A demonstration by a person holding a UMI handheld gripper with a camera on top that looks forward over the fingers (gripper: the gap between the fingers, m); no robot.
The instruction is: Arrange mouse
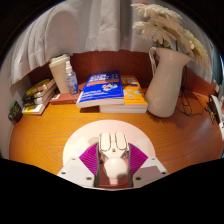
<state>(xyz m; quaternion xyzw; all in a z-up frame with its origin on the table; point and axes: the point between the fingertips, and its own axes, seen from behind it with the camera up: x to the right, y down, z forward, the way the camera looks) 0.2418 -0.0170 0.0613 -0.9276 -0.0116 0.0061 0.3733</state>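
One white computer mouse [113, 152] on one round white mouse mat [80, 145], lying between the fingers. One hand-held gripper [113, 160], its two fingers with magenta pads [91, 157] closed against the mouse's sides, pinching it. One white ceramic jug-shaped vase [166, 82] holding one bunch of pale dried flowers [165, 26], well beyond the fingers. One short stack of books, blue-covered book [101, 88] uppermost, beside the vase. One small clear bottle with white cap [71, 78] beside the books. One further pile of books or papers [38, 96]; contents cannot be told. Surface: orange-brown wooden desk [50, 125]. Room: pale curtain [60, 28] behind the desk.
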